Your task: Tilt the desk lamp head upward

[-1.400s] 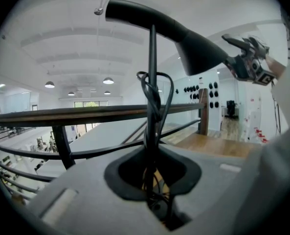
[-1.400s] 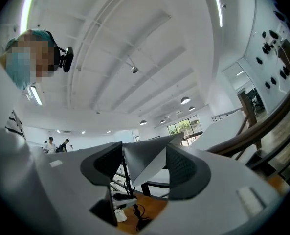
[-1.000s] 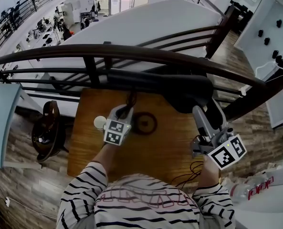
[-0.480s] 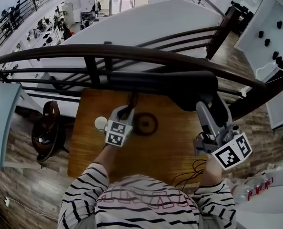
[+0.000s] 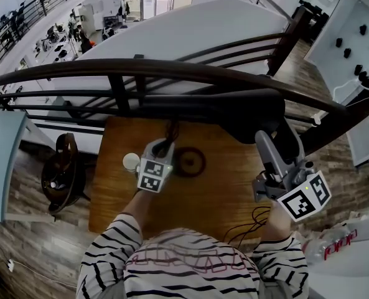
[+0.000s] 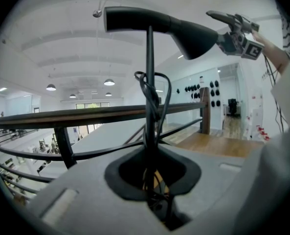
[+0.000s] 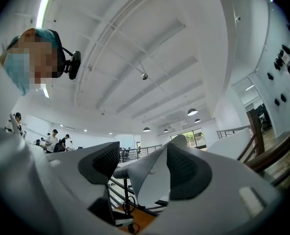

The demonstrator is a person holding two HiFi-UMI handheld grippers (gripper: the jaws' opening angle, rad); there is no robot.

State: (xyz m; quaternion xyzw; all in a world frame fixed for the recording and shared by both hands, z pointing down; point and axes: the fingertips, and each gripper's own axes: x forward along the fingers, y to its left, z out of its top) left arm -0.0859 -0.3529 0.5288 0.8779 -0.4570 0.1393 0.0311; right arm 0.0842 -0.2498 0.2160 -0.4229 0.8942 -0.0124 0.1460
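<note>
A black desk lamp stands on the wooden table (image 5: 224, 195): round base (image 5: 189, 161), thin pole (image 6: 149, 97) with a cable looped round it, long arm and cone-shaped head (image 5: 249, 114). My left gripper (image 5: 162, 147) is shut on the pole just above the base, as the left gripper view (image 6: 152, 180) shows. My right gripper (image 5: 276, 143) reaches up to the head's wide end. Its jaws are opening, with the head (image 7: 147, 180) between the two pads (image 7: 105, 163), and the left pad stands apart from it. The left gripper view shows the head (image 6: 193, 33) with the right gripper (image 6: 228, 23) beside it.
A dark curved railing (image 5: 172, 70) runs just behind the table, with a drop to a lower floor beyond. A small white round thing (image 5: 130, 161) sits left of the left gripper. Loose cables (image 5: 249, 224) lie at the table's front right. A dark chair (image 5: 63, 170) stands left.
The right gripper has drawn slightly right and toward me, and its jaws have widened. The lamp head sits a little higher in the head view. The left gripper has stayed put.
</note>
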